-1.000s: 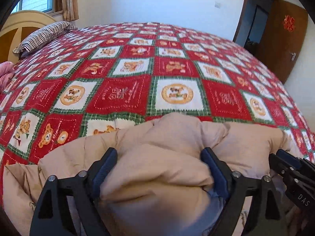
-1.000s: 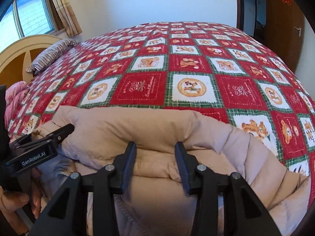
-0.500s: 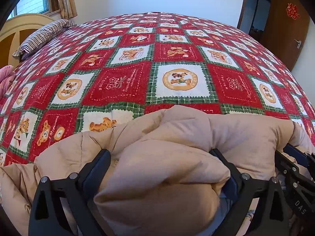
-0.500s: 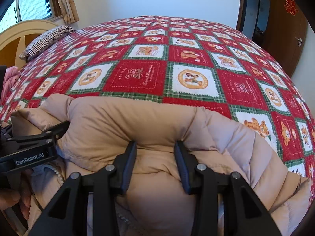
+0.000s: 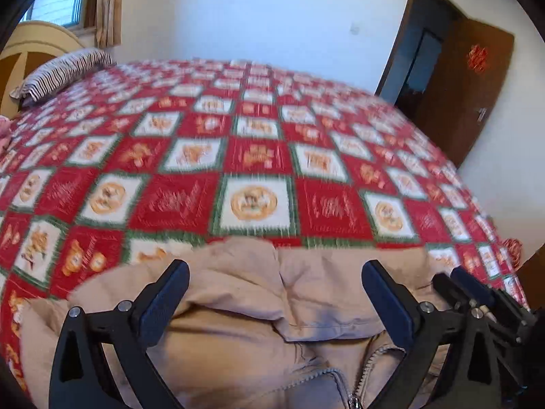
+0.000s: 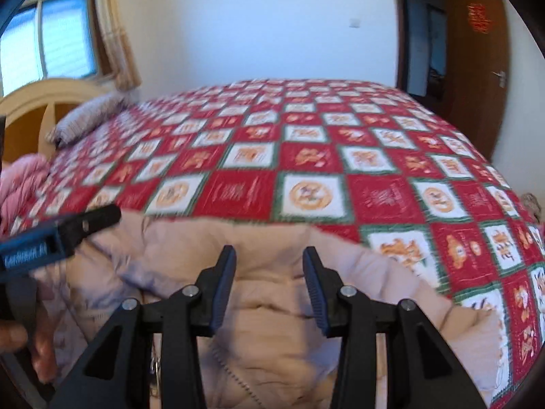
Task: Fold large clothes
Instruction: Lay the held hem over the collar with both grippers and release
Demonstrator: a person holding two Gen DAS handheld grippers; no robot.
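Note:
A beige puffer jacket (image 5: 272, 306) lies bunched at the near edge of the bed, its zipper (image 5: 361, 368) showing at the bottom. It also shows in the right wrist view (image 6: 272, 323). My left gripper (image 5: 275, 289) is open wide above the jacket, with nothing between its fingers. My right gripper (image 6: 269, 279) hangs over the jacket, its jaws a moderate gap apart with fabric lying below them; no grip shows. Each gripper appears at the edge of the other's view.
The bed has a red, white and green patchwork quilt (image 5: 259, 156). A striped pillow (image 5: 64, 75) and wooden headboard (image 6: 37, 109) are at far left, a pink garment (image 6: 20, 184) beside them. A brown door (image 5: 477, 95) stands open at right.
My left gripper has let go of the jacket fold and opened. Both grippers have lifted and tilted up, so the jacket now lies flatter below them.

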